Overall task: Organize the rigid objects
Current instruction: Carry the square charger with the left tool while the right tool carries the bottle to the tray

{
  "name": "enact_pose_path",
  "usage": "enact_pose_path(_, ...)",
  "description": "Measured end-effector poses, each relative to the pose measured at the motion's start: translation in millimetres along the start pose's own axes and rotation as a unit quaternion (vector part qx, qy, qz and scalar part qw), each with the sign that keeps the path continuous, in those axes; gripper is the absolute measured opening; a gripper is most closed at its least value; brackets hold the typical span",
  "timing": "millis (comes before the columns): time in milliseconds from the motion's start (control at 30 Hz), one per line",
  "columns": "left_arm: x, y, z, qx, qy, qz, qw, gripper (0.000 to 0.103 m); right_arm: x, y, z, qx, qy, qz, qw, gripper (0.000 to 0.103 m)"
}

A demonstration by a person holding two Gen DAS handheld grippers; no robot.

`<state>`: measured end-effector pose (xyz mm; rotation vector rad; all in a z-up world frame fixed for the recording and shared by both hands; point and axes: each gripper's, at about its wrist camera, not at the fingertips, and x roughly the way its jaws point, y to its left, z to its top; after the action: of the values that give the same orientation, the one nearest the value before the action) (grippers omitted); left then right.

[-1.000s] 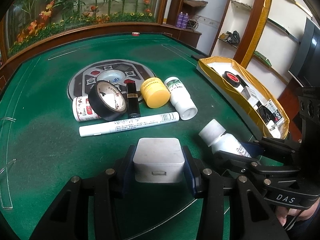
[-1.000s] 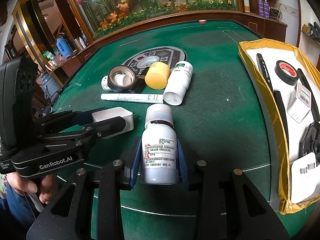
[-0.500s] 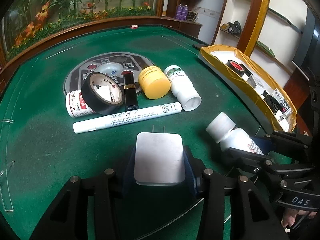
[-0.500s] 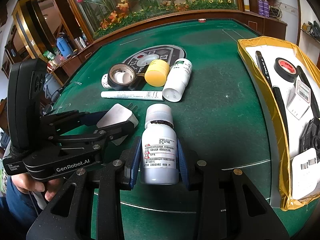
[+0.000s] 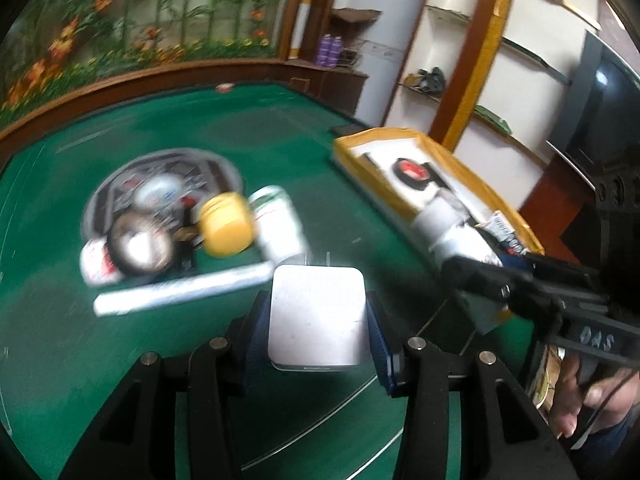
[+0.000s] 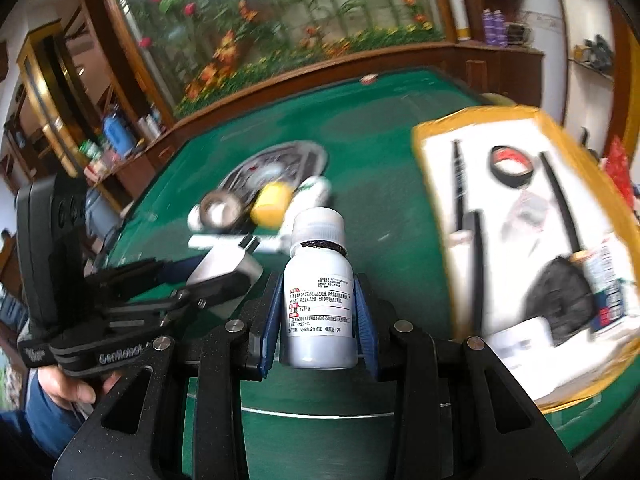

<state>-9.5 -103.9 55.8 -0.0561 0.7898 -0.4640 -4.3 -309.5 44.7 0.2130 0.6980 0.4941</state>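
Observation:
My left gripper (image 5: 316, 320) is shut on a white plug adapter (image 5: 317, 316), held above the green table with its prongs pointing away. My right gripper (image 6: 319, 312) is shut on a white medicine bottle (image 6: 319, 296) with a printed label and white cap. The bottle also shows in the left wrist view (image 5: 452, 232), near the yellow-rimmed tray (image 5: 400, 196). The adapter shows in the right wrist view (image 6: 226, 268). The tray (image 6: 436, 184) lies to the right and holds a tape roll (image 6: 510, 166), pens and small boxes.
On the table lie a white marker (image 5: 180, 292), a yellow-capped jar (image 5: 228, 230), a white bottle on its side (image 5: 278, 222), a black tape roll (image 5: 138, 246) and a lipstick. A round patterned panel (image 5: 160, 184) sits behind them. Both views are blurred.
Both grippers have lifted and swung right toward the tray with their objects. The tray looks larger and closer in both views.

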Motion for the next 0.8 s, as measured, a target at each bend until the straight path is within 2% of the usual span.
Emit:
enact_pose_path(167,18,-44,31,0.027,-0.012,-0.029,0.9991,0.046,-26,-47,20,0.033,-0.031,-0.038,0.998,0.034)
enact_pose_path(367,58,-83,65,0.04,-0.005,-0.061,0.9974,0.046,-31,-102,42,0.067,-0.036,-0.097,0.992,0.034)
enact_pose_path(600,113,-109,82,0.04,0.028,-0.052,0.9974,0.047,-12,-156,59,0.107,-0.006,-0.134,0.985,0.034)
enact_pose_path(800,128,-112,80,0.039,0.044,-0.049,0.9971,0.047,10,-175,65,0.116,0.026,-0.146,0.982,0.034)
